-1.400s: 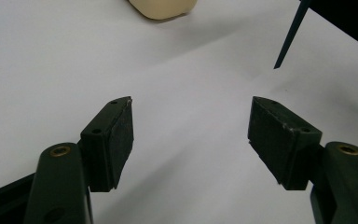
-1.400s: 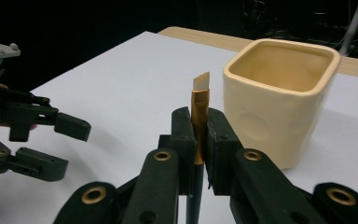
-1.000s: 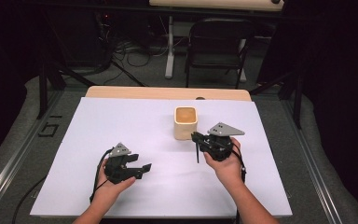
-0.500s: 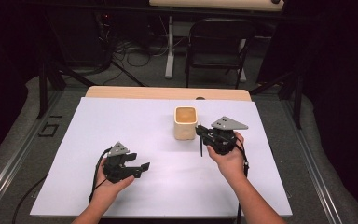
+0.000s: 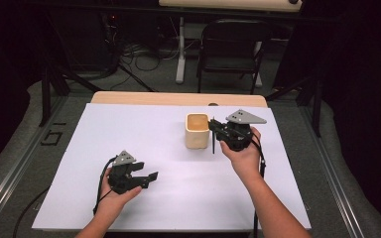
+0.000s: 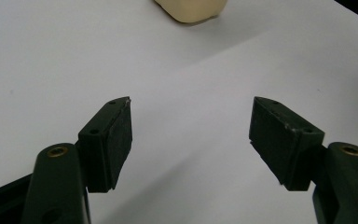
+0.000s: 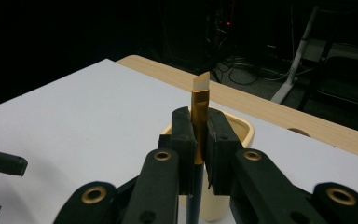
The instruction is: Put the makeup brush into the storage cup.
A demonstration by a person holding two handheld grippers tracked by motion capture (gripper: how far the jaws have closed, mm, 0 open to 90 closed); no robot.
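Gripping a slim tool upright, the right gripper [image 5: 217,130] had its jaws closed tight on the shaft, both pads pressed against it from either side. In the right gripper view the tool [image 7: 200,100] showed a gold-coloured band with a pale, slanted tip above the jaws and a dark handle running down below them; whether it was a brush or a pencil could not be settled. In the high view the dark handle hung down from the jaws just beside the right wall of the cream cup [image 5: 197,131], its lower end close to the white surface [image 5: 129,129]; contact with the cup could not be judged. The cup stood upright in the far half of the surface, a little right of centre and nearer the far edge than the near one, with its mouth open upward. The right hand [image 5: 243,156] held its gripper just right of the cup. The left gripper [image 5: 146,179] sat low over the surface near the near-left corner, well apart from the cup, in the left hand [image 5: 114,196]. Its jaws stood wide open, with bare white surface between the pads [image 6: 121,135] and nothing touched; the cup's base showed at the top edge of the left gripper view.
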